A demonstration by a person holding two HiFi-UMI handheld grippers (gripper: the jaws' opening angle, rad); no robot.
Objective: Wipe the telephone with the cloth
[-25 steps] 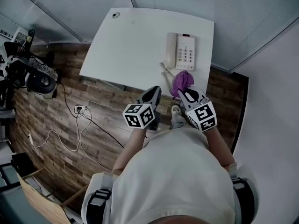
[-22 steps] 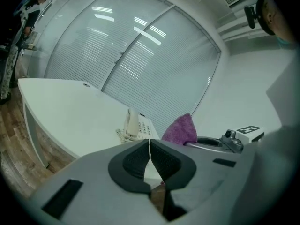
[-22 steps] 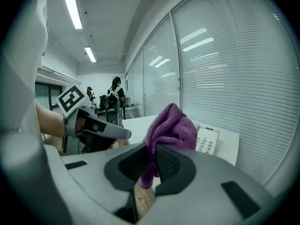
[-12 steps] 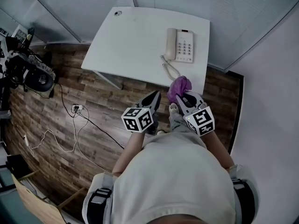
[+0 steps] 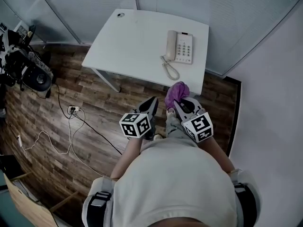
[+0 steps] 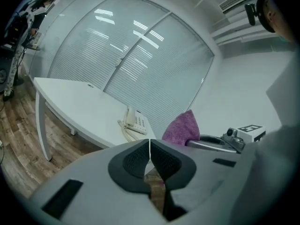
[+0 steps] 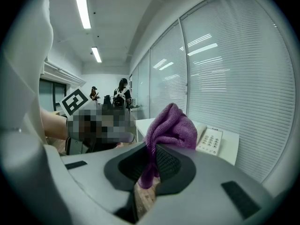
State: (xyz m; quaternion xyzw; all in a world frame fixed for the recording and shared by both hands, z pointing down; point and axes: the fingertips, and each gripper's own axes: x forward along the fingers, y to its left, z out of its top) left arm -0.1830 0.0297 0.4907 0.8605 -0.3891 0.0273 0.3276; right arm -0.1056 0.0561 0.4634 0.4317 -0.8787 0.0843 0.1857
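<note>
A cream telephone (image 5: 180, 47) with a coiled cord lies near the right end of a white table (image 5: 132, 37); it also shows in the left gripper view as the telephone (image 6: 135, 121) and in the right gripper view as the telephone (image 7: 212, 141). My right gripper (image 5: 176, 103) is shut on a purple cloth (image 5: 175, 91), bunched above its jaws, the cloth (image 7: 169, 128). It hangs over the wooden floor, short of the table's near edge. My left gripper (image 5: 152, 103) is beside it, shut with nothing between its fingers; the cloth (image 6: 182, 128) shows to its right.
Glass walls with blinds (image 5: 199, 4) run behind the table. Cables and a power strip (image 5: 73, 110) lie on the wooden floor at left, with dark equipment (image 5: 28, 72) beyond. A white wall (image 5: 270, 103) stands at right. People stand far off in the right gripper view.
Both grippers, with the cloth, have drawn back from the table's near edge towards the person. The table and telephone now sit farther from them in the head view.
</note>
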